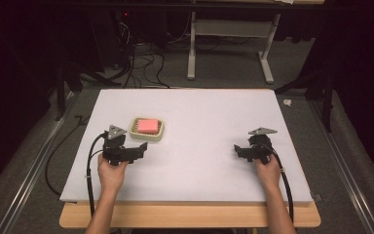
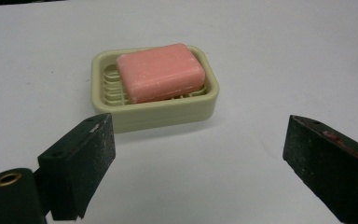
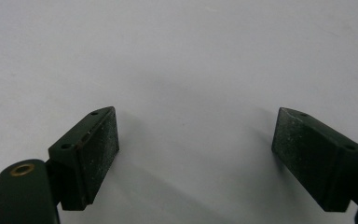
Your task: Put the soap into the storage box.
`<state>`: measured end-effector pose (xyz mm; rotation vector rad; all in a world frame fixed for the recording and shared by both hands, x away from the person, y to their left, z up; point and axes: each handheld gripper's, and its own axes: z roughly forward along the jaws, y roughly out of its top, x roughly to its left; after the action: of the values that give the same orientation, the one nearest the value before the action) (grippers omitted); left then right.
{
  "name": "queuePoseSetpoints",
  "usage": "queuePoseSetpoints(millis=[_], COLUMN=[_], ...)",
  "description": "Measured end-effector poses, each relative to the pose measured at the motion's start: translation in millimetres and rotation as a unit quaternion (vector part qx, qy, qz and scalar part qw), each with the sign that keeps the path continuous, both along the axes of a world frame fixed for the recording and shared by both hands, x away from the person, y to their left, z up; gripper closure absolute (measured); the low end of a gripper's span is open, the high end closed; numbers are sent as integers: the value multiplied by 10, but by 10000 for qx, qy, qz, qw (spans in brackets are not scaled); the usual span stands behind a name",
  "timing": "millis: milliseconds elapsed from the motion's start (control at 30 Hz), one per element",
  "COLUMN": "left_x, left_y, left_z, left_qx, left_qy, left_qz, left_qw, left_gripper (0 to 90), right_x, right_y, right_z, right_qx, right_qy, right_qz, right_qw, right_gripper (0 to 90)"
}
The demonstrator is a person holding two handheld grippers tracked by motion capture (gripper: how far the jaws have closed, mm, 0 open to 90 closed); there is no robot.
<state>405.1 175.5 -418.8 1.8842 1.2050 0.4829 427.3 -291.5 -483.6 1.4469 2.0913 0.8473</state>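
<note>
From above, your left gripper (image 1: 137, 150) sits near the left side of the white table (image 1: 199, 112), just short of the soap dish (image 1: 147, 129), and your right gripper (image 1: 239, 150) rests well apart from it toward the right side. That view is too small to show how the jaws stand. Your left gripper view settles it: the jaws are spread wide with nothing between them, and the cream dish (image 2: 154, 93) lies just ahead of the gap, not touching either pad. It also shows what the high view cannot, that the pink soap (image 2: 161, 71) lies slightly askew on the ribbed floor of the dish, with some ribs bare at one end. Your right gripper view shows its jaws spread too, over bare white surface.

The dish stands well in from the table's left and far edges. You have open tabletop between the two grippers and beyond the dish toward the far edge.
</note>
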Motion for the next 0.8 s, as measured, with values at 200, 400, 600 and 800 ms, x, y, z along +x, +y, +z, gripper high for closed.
queuePoseSetpoints(millis=[200,400,600,800], left_x=[-39,-74,-88,-73], left_y=[-7,-38,-90,-135], left_z=[-40,-89,-145,-178], left_qx=[-34,-89,-36,35], left_qy=[56,107,222,322], left_qz=[-44,-119,-249,-336], left_qw=[10000,9998,9994,9989], left_gripper=[99,99,99,99], right_x=[0,-1,-1,-1], right_y=[0,1,1,1], right_z=[0,0,0,0], right_qx=[1,0,-6,1], right_qy=[1,-1,-5,-1], right_qz=[-1,1,6,1], right_qw=[10000,10000,10000,10000], right_gripper=[153,154,154,154])
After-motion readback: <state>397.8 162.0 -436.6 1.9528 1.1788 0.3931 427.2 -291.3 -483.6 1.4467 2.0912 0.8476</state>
